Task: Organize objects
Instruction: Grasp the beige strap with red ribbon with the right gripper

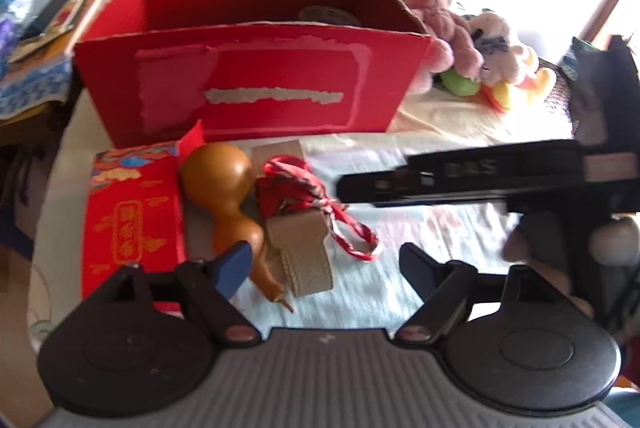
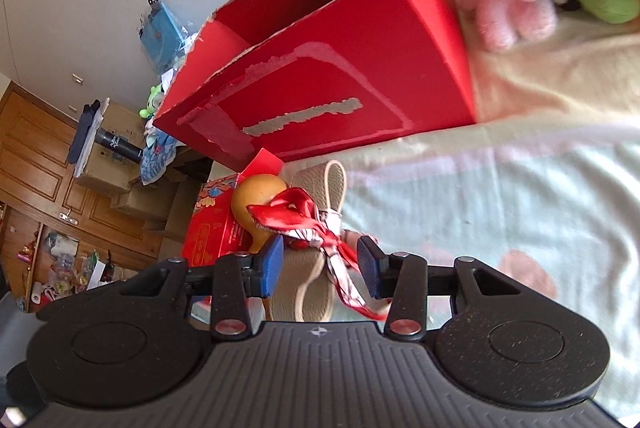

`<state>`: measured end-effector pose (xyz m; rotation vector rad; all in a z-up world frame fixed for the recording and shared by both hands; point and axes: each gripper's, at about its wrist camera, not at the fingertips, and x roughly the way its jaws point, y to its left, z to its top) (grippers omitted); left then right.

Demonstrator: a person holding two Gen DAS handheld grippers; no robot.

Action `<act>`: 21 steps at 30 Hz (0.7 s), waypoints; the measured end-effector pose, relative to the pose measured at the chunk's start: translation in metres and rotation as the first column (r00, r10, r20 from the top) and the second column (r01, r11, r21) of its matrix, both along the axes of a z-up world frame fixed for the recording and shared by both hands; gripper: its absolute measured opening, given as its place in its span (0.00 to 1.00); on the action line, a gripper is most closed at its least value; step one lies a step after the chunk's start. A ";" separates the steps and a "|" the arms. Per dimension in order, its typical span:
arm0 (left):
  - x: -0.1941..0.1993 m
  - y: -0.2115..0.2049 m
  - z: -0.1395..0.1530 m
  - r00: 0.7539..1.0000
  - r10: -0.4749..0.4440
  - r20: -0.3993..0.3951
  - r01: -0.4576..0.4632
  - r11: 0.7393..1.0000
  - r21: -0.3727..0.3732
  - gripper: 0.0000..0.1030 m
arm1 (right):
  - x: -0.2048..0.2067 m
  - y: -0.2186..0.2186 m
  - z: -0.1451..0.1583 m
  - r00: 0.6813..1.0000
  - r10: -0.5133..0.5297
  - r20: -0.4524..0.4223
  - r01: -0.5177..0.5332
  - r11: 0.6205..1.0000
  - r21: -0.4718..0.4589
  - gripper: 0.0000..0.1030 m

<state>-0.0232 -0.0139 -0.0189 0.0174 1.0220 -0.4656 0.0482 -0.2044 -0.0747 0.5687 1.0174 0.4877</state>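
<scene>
beside torn red cardboard box (image 1: 256, 84), smooth tan gourd (image 1: 224, 188)

Open cloth (image 1: 420, 224) right of the pile is free for a pass. Left side is packed: gourd (image 1: 224, 188), beige strap (image 1: 296, 248), red ribbon (image 1: 296, 192) and red packet (image 1: 132, 212) touching or overlapping. Red box (image 1: 256, 80) walls off the back, top open. Plush toys (image 1: 460, 36) crowd its right corner. Right tongs (image 2: 320, 262) straddle the ribbon.
</scene>
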 end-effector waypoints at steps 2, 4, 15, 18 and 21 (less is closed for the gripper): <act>0.005 0.001 -0.002 0.999 -0.029 -0.012 0.029 1.000 -0.008 0.74 | 0.007 0.008 -0.003 1.000 0.016 -0.005 -0.016 1.000 -0.007 0.44; 0.009 0.004 -0.004 0.998 -0.053 -0.015 0.053 0.999 -0.002 0.73 | 0.011 0.015 -0.007 1.000 0.028 -0.005 -0.028 0.999 -0.024 0.43; 0.031 0.019 -0.013 0.989 -0.143 -0.040 0.143 0.990 -0.016 0.73 | 0.012 0.022 -0.029 1.000 0.005 -0.019 -0.004 1.000 0.016 0.43; 0.034 0.019 -0.017 0.987 -0.155 -0.049 0.155 0.988 -0.012 0.73 | 0.010 0.019 -0.032 1.000 -0.022 -0.019 0.023 0.998 0.053 0.43; 0.035 0.017 -0.019 0.986 -0.161 -0.052 0.160 0.987 -0.013 0.73 | 0.012 0.013 -0.033 0.999 -0.025 -0.039 0.027 0.998 0.064 0.33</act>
